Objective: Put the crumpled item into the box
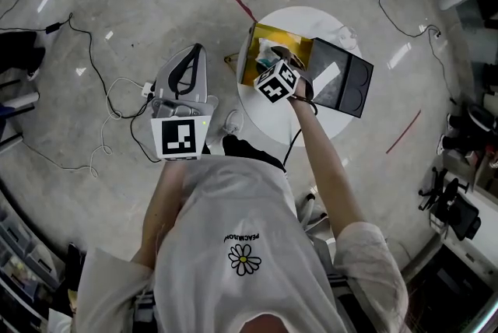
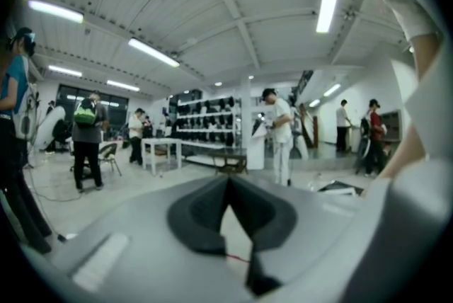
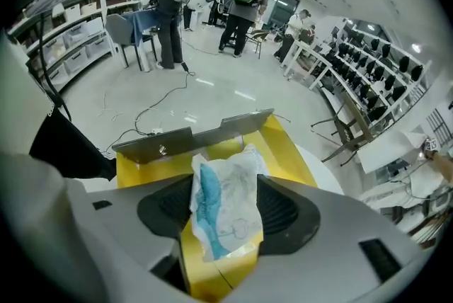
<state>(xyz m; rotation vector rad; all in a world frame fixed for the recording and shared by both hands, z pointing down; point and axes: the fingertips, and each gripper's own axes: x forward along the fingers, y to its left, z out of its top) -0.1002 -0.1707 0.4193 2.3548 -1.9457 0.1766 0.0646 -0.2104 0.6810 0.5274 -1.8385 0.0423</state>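
A: Two grippers, what's the status?
B: Right gripper [image 3: 226, 185] is clamped on the crumpled item [image 3: 223, 216], white paper with a blue patch, pinched between both pads.
A: Where is it relative to the box?
B: Over the open yellow box [image 3: 138, 170]. Yellow walls show behind and under the paper. Can't tell if it touches the bottom. A grey lid flap [image 3: 191, 135] stands at the far edge.
A: Head view agrees?
B: Yes. Right gripper [image 1: 270, 59] reaches into the mouth of the box [image 1: 250, 63], which sits on the round white table [image 1: 311, 20].
A: Left?
B: Left gripper [image 2: 228, 185] has its jaws together at the tips, nothing between them. Head view puts the left gripper [image 1: 193, 51] off the table, over the floor near loose cables [image 1: 109, 102]. It points out at the hall, where people are standing and there are shelves.
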